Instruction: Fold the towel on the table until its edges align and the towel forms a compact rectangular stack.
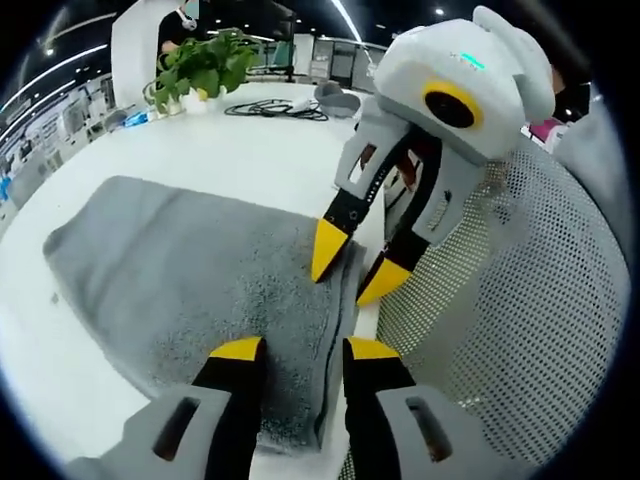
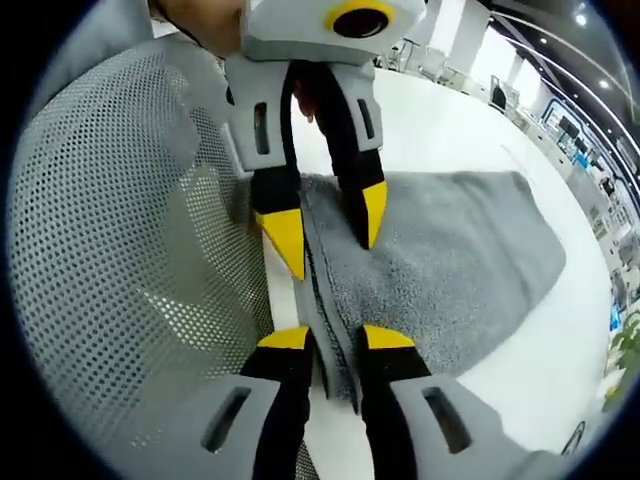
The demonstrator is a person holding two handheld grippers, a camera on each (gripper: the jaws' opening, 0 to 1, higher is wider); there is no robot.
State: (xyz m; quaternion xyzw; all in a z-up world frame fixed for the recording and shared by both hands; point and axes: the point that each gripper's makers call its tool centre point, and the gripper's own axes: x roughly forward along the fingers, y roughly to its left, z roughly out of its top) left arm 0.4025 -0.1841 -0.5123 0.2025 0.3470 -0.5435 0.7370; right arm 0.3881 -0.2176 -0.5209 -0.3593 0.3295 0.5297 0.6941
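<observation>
Both grippers straddle the grey towel's (image 1: 190, 280) folded edge, facing each other. The left gripper (image 1: 303, 349) and right gripper (image 2: 336, 338) have jaws spread, the edge between their tips.

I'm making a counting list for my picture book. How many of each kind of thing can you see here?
Grippers: 2, the left gripper and the right gripper
Towel: 1, grey
Potted plant: 1
White table: 1
Mesh chair: 1
Black cable: 1
Total: 7
</observation>
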